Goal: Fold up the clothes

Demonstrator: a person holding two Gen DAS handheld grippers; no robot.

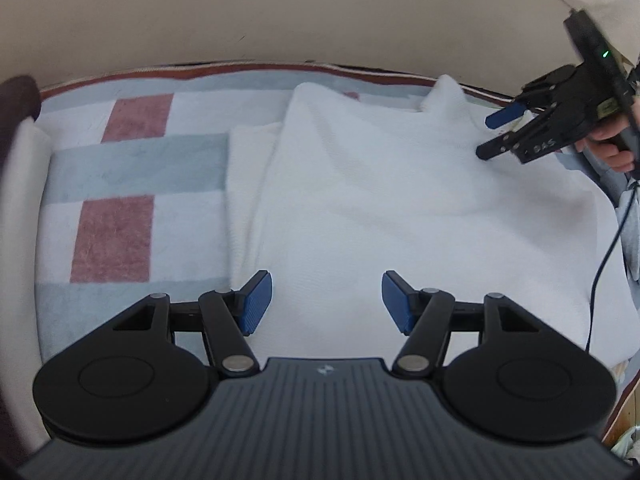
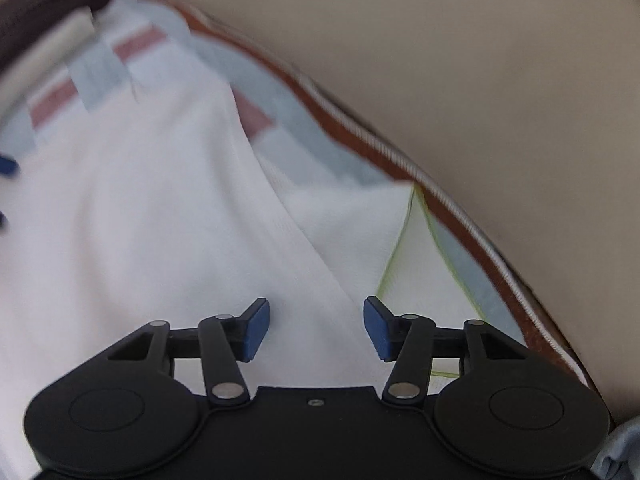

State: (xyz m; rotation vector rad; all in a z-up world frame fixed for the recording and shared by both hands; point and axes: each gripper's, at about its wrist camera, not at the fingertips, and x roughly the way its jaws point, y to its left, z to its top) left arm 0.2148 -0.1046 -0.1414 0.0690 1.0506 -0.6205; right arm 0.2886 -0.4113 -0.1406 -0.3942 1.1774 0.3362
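Observation:
A white knitted garment [image 1: 400,200] lies spread on a checked blanket [image 1: 132,184], with a folded edge down its left side. My left gripper [image 1: 326,302] hovers open over the garment's near part, nothing between its blue pads. My right gripper [image 1: 494,132], held by a hand, is open above the garment's far right corner. In the right wrist view the right gripper [image 2: 316,330] stands open over the white garment [image 2: 140,240], just left of a diagonal fold; a white cloth with a thin green hem [image 2: 420,264] lies to the right. The left gripper's blue pads [image 2: 8,166] show at the left edge.
The blanket has pale blue, white and dull red squares and a brown border [image 1: 240,68] at the far edge, against a beige wall [image 1: 280,8]. A dark headboard or cushion [image 1: 20,96] sits at the far left. A black cable [image 1: 600,272] hangs at the right.

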